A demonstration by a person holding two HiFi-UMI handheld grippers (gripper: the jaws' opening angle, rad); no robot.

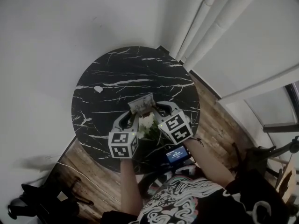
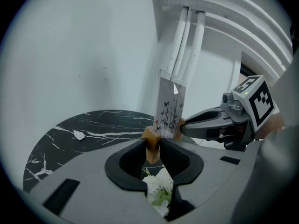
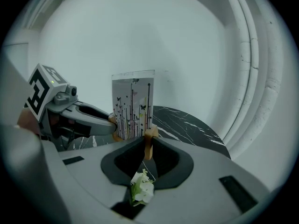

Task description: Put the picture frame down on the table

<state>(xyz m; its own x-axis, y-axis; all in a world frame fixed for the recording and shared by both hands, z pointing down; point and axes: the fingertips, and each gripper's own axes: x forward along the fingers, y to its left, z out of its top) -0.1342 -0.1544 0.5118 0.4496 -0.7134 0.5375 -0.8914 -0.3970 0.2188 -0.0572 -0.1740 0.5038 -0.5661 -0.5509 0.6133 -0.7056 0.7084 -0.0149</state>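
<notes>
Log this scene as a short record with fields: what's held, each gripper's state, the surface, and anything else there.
Held item: picture frame, upright, butterfly print
Left gripper: shut on one wooden foot of the frame
Right gripper: shut on the other foot
Surface: round black marble table
Also there: white flowers below the grippers; white scrap on the table

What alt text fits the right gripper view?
The right gripper has its jaws shut on one wooden foot of an upright picture frame printed with butterflies and stems, while the left gripper clamps the other foot from the left. Below the jaws, white flowers show over a round black marble table by a white wall.
</notes>
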